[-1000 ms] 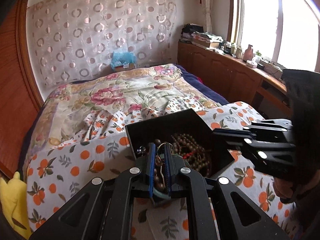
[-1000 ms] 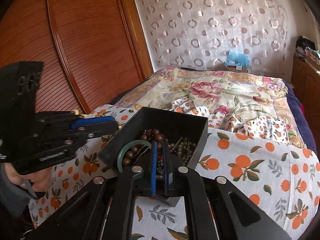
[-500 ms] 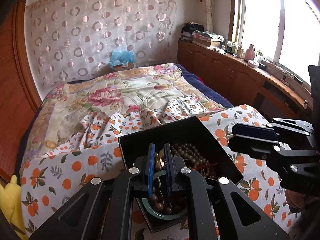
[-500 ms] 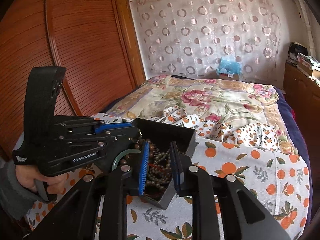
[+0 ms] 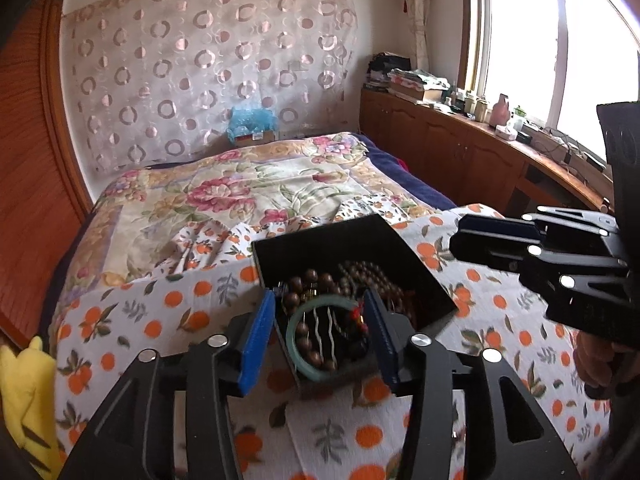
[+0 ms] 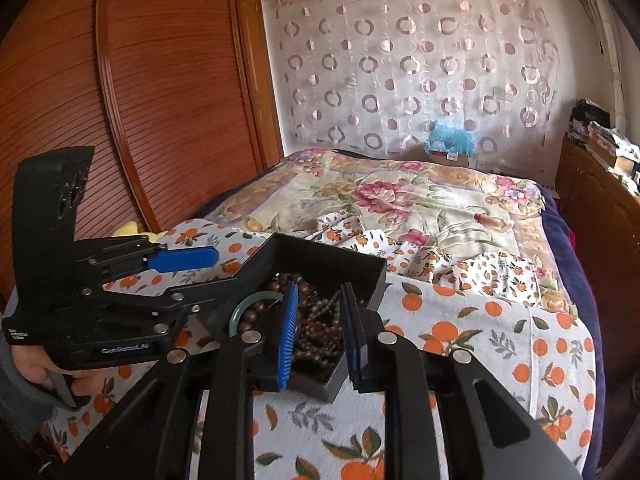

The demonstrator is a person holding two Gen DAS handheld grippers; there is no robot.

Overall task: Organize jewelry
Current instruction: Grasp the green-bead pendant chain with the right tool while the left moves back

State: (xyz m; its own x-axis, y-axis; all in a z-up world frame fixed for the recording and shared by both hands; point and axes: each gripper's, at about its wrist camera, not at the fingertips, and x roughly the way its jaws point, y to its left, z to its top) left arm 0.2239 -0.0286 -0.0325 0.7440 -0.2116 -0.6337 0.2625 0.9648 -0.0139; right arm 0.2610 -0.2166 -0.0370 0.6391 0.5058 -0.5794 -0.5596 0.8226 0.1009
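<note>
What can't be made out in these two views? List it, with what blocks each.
- Near corner of the black box, left wrist view: blurred and partly behind the left claw.
- Bottom of the box, both views: buried under bead strands.
- Green bangle, right wrist view: mostly hidden behind the left claw's body and the right claw's finger.
- Yellow plush, left wrist view: cut off by the frame edge.

The one legible marking is pale lettering on the black body of the left gripper (image 6: 248, 280), seen from the right wrist camera: it seems to read "GenRobot.AI" (the letters are soft and blurred). A smaller white label near its rear corner is too small to read.
</note>
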